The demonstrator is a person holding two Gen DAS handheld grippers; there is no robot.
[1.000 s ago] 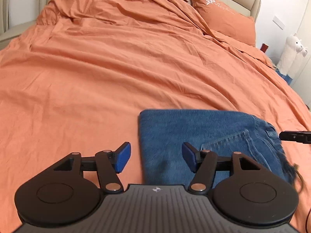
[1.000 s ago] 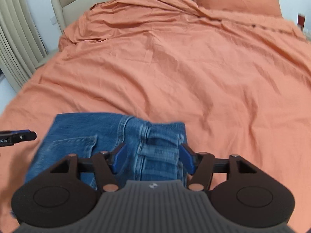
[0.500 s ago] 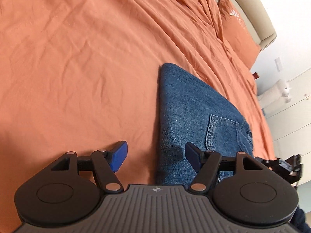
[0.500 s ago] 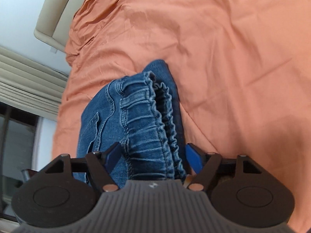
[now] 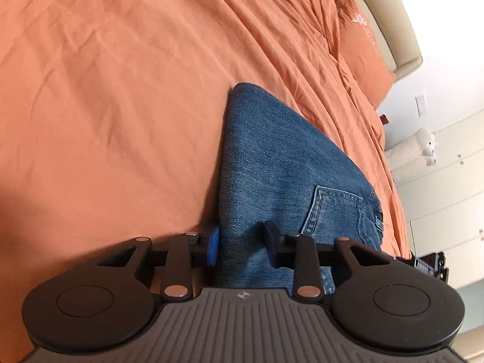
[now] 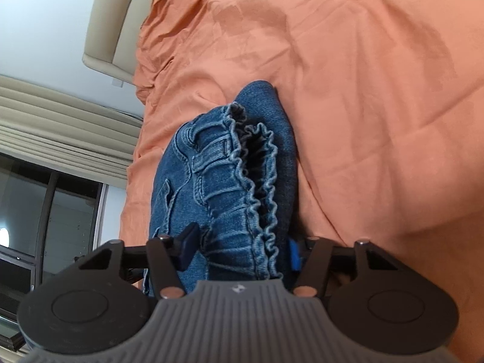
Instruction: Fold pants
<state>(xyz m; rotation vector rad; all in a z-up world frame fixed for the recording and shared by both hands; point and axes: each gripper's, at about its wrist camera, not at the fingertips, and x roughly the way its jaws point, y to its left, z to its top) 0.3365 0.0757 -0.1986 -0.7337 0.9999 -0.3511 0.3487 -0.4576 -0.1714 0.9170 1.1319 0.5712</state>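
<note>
The folded blue jeans (image 5: 281, 163) lie on the orange bed cover (image 5: 121, 90). In the left wrist view my left gripper (image 5: 240, 243) has closed on the folded edge of the jeans, with denim bulging between the blue pads. In the right wrist view my right gripper (image 6: 240, 249) is closed on the ruffled elastic waistband end of the jeans (image 6: 230, 175), which fills the gap between the fingers. Both views are rolled sideways. A back pocket (image 5: 329, 208) faces up.
An orange pillow (image 5: 360, 45) and the beige headboard (image 5: 390, 15) are at the far end. A white plush toy (image 5: 423, 148) stands beside the bed. A window with curtains (image 6: 60, 130) shows left of the bed in the right wrist view.
Both grippers pushed onto the ends of the folded jeans and closed their fingers on the denim. Both views rolled further sideways.
</note>
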